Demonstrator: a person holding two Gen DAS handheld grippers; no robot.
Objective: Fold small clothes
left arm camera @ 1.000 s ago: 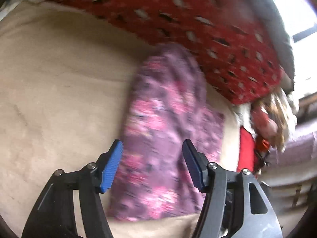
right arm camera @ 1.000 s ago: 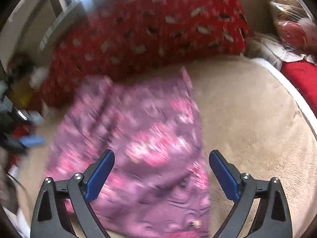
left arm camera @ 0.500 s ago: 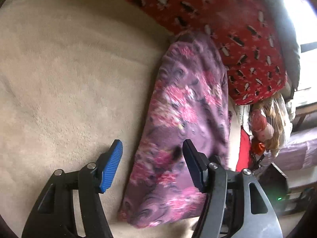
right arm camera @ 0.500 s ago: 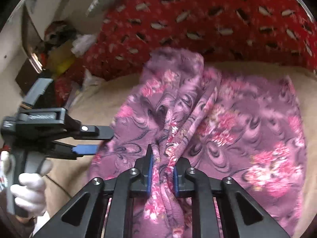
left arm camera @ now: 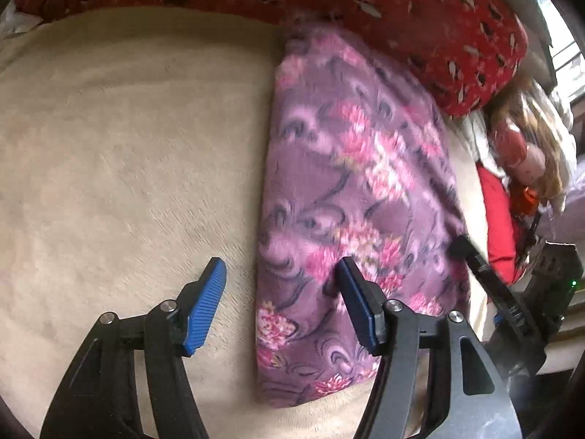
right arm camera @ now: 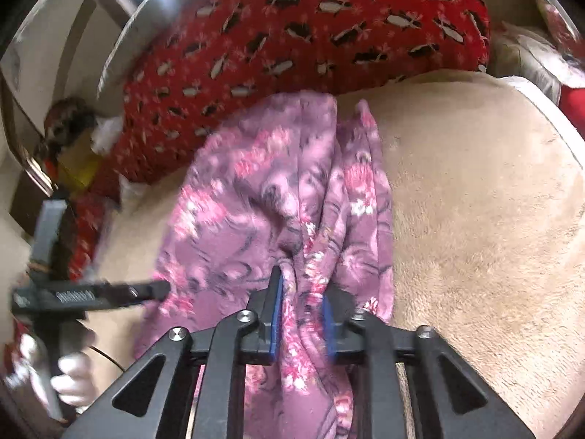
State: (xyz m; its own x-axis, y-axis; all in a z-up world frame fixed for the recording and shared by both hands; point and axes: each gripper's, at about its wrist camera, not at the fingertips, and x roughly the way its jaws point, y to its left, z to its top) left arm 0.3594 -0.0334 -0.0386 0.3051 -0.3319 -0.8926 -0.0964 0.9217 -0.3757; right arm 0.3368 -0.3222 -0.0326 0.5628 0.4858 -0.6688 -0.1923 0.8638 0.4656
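Observation:
A purple floral garment [left arm camera: 351,197] lies lengthwise on the beige blanket [left arm camera: 128,146], its far end against a red patterned pillow [left arm camera: 402,7]. My left gripper [left arm camera: 280,263] is open and straddles the garment's near left edge, its right finger over the cloth, its left finger over bare blanket. My right gripper [right arm camera: 300,303] holds a bunched ridge of the garment [right arm camera: 256,190] between its blue pads; creases run into the grip and its jaws are opening. In the right wrist view the left gripper [right arm camera: 157,287] reaches in from the left, held by a gloved hand [right arm camera: 73,376].
The red pillow [right arm camera: 292,36] runs along the far side of the blanket [right arm camera: 475,201]. A doll and red items [left arm camera: 519,153] are piled beyond the garment at the right. Bare beige blanket stretches to the left of the garment in the left wrist view.
My right gripper went from wide open over the flat garment to gripping a gathered ridge of it, and its jaws now stand a little wider. My left gripper shifted to the garment's left edge.

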